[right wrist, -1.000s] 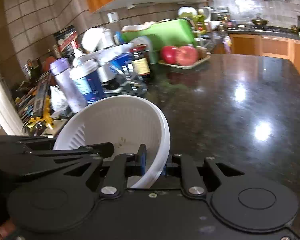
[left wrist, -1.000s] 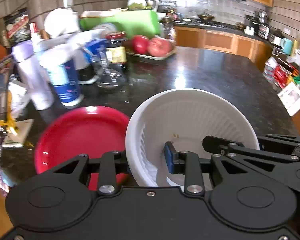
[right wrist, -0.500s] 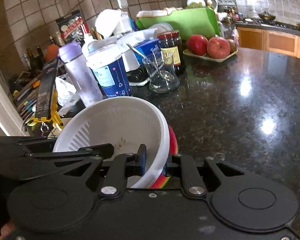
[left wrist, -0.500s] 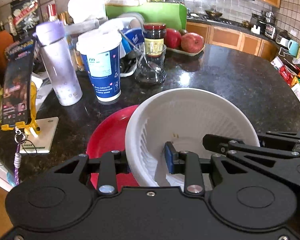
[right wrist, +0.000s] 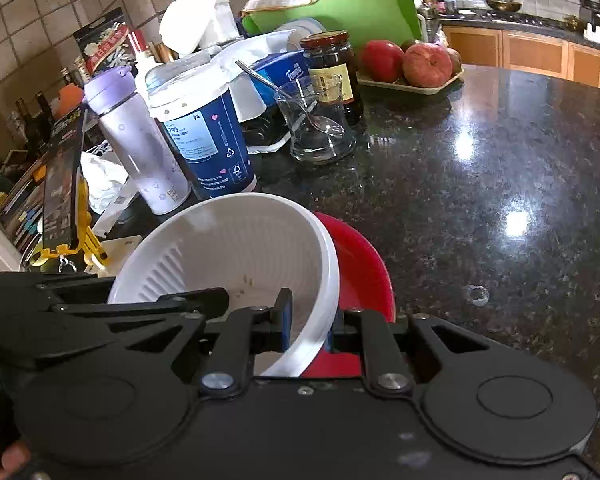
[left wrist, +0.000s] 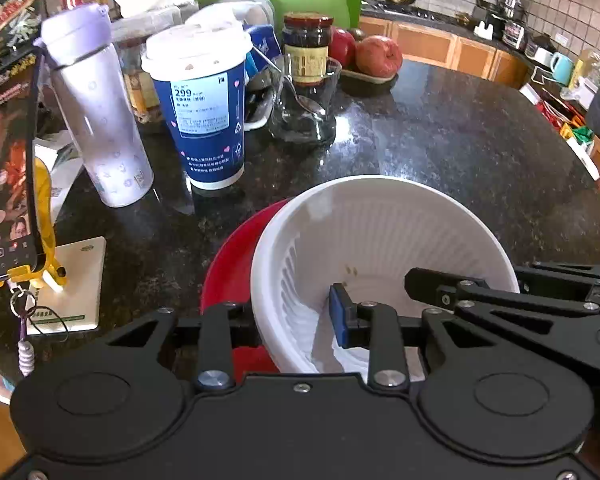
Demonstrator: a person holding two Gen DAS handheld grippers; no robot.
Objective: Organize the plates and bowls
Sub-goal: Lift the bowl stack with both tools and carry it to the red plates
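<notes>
Since both grippers clamp the rim of the white ribbed bowl [left wrist: 380,236], left gripper [left wrist: 296,320] on its near-left wall and right gripper [right wrist: 308,320] on its near-right wall, it hangs over the red plate [left wrist: 236,256] on the dark granite counter [left wrist: 460,144]. Looks like thin, light plastic: probably flexes under a pinch and slips if tilted. Rim grips on opposite sides seem the sound choice. Paper cup [left wrist: 204,108] and glass [left wrist: 308,100] stand near, far-left.
</notes>
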